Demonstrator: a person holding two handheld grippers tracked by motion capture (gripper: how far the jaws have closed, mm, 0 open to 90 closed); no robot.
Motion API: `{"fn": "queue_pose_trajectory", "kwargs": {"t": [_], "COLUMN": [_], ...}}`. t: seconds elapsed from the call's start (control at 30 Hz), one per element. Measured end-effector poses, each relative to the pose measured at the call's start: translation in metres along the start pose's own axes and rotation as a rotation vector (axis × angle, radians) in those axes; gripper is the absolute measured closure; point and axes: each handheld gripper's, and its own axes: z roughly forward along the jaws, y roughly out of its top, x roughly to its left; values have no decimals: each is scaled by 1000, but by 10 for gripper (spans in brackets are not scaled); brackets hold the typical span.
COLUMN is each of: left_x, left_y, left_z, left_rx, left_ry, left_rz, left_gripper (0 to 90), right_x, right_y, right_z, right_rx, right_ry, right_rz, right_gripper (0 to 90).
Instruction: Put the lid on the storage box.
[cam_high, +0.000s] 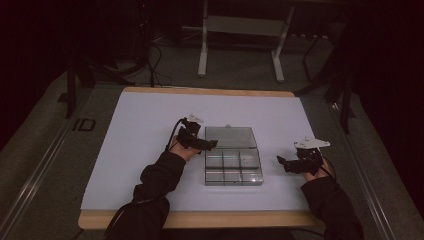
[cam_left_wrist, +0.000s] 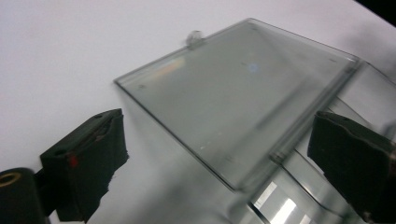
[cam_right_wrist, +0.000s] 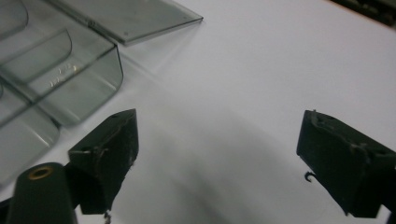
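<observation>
Clear smoky-grey plastic organizer box (cam_high: 233, 167) at centre of high view, on white surface (cam_high: 140, 150). Divided into small compartments; hinged lid (cam_high: 231, 136) folded fully open, lying flat beyond the tray toward top of frame. Small latch tab at lid's far edge. Box and lid together ran long axis bottom to top of frame, lid pointing away from the person. Left gripper (cam_high: 206, 144) at box's left edge, near the hinge line; fingers (cam_left_wrist: 88, 158) spread apart, lid's corner (cam_left_wrist: 233, 107) lying between them, contact not discernible. Right gripper (cam_high: 283, 162) lower right of box, well apart; fingers (cam_right_wrist: 109, 154) released, bare surface between them.
</observation>
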Motion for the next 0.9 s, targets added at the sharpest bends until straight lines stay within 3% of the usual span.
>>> {"fn": "queue_pose_trajectory", "kwargs": {"t": [0.07, 0.1, 0.13, 0.2, 0.27, 0.33, 0.47, 0.53, 0.67, 0.8, 0.9], "left_x": [4, 5, 6, 6, 6, 8, 11, 14, 18, 23, 25], "left_y": [2, 3, 3, 3, 3, 1, -2, -3, -5, -4, -4], "left_z": [4, 7, 8, 10, 11, 13, 17, 20, 21, 21, 22], "left_rx": [12, 15, 19, 34, 43, 55, 106, 128, 135, 150, 159], "left_ry": [2, 4, 5, 17, 29, -6, -31, -83, -126, -203, -226], "left_rz": [-52, -78, -86, -95, -123, -162, -201, -248, -288, -319, -344], "left_gripper": [66, 75, 82, 83, 167, 168, 228, 238, 267, 381, 426], "right_x": [2, 2, 2, 4, 5, 6, 5, 5, 4, 4, 4], "right_y": [0, 0, 0, -1, -2, -3, -2, -2, -1, -1, 0], "right_z": [3, 4, 5, 7, 10, 11, 11, 10, 9, 9, 9], "right_rx": [14, 17, 16, 33, 48, 54, 57, 59, 57, 61, 62], "right_ry": [-34, -23, 2, -7, -5, -1, 6, 4, 2, -4, 0], "right_rz": [4, 17, 27, 14, 0, -3, -1, -5, -4, -5, -4], "right_gripper": [117, 114, 114, 115, 115, 115, 131, 133, 138, 144, 145]}}
